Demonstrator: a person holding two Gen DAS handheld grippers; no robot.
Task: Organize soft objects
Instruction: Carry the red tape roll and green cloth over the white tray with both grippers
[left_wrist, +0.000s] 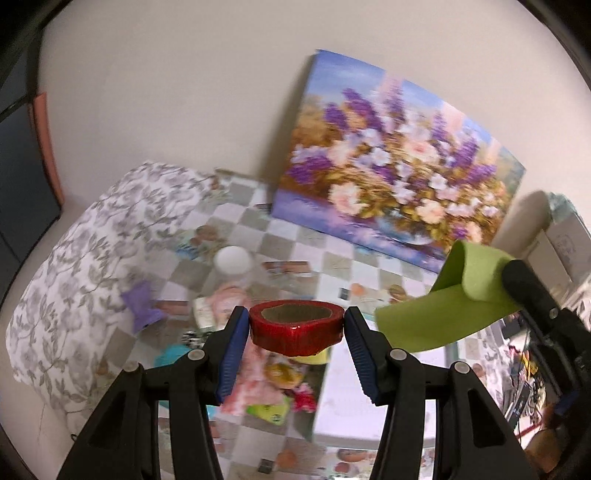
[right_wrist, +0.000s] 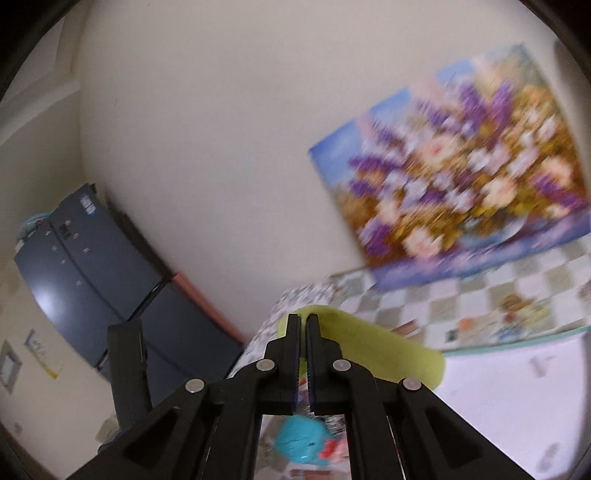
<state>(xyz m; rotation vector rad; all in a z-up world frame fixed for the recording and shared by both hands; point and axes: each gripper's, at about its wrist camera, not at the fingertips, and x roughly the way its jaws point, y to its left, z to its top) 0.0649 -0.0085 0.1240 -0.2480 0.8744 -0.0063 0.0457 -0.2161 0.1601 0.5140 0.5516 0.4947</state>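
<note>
Left wrist view: left hand-held gripper (left_wrist: 295, 326) about half open, blue pads pressed on either side of a red tape roll (left_wrist: 295, 328), cardboard core facing up. Roll held clear of the tabletop (left_wrist: 295, 240), which carries a checkered, picture-printed cover. Off to the right, right hand-held gripper (left_wrist: 517, 280) seen from the side, pinching a green cloth (left_wrist: 443, 317) that curls over its tip and hangs in a loose fold, also clear of the tabletop. Below the roll, a blurred heap of small things: something pink, something yellow, something teal, none sharp enough to name. Farther back, a white round lid (left_wrist: 233, 259) and a purple scrap (left_wrist: 140, 304) just left of it. Leaf-patterned pillow (left_wrist: 92, 266) at the left end of the tabletop. Flower painting (left_wrist: 399, 166) leaning against the wall behind.

Right wrist view: right hand-held gripper (right_wrist: 303, 321) closed almost fully, only a thin slit between the pads, the green cloth (right_wrist: 369, 350) caught at the tips and trailing down to the right. Part of the left hand-held gripper (right_wrist: 125, 365) at the lower left. Teal soft thing (right_wrist: 299, 443) blurred beneath the fingers. Same painting (right_wrist: 461, 166) smeared by motion, checkered tabletop (right_wrist: 480, 295) below it. Dark blue fridge (right_wrist: 85, 266) at the left, against the wall.
</note>
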